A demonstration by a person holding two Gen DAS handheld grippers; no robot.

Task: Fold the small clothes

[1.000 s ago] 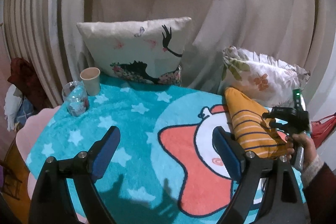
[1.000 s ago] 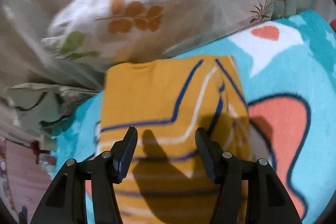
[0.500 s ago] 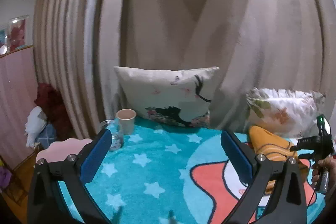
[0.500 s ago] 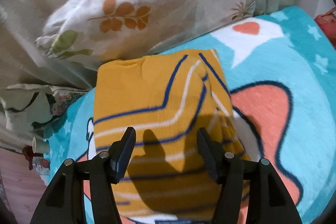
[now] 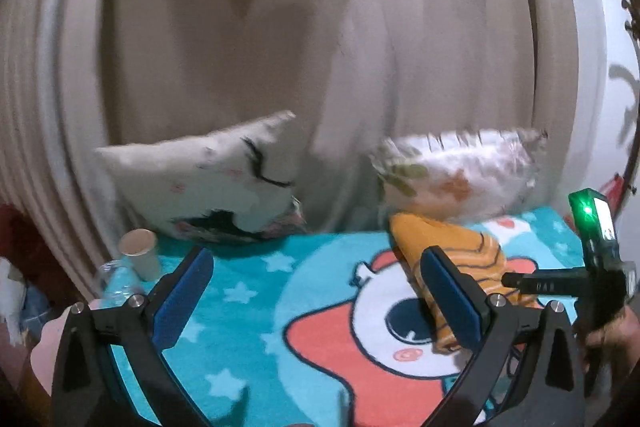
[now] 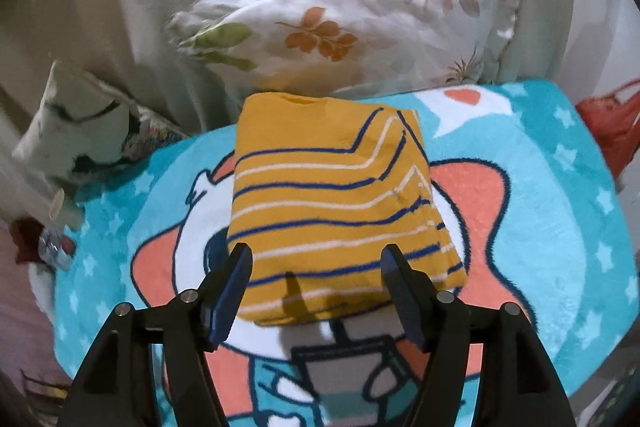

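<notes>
Folded yellow striped top looks flat; right gripper opening, left gripper wide, both empty.

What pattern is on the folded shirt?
Mustard yellow shirt with navy and white stripes, clearest in the right wrist view.

The left wrist camera looks along its fingers, nearly level, across the blanket toward the curtain. The right wrist camera tilts steeply down, close above the folded shirt. Both views share shirt, blanket and the 2 pillows.
</notes>
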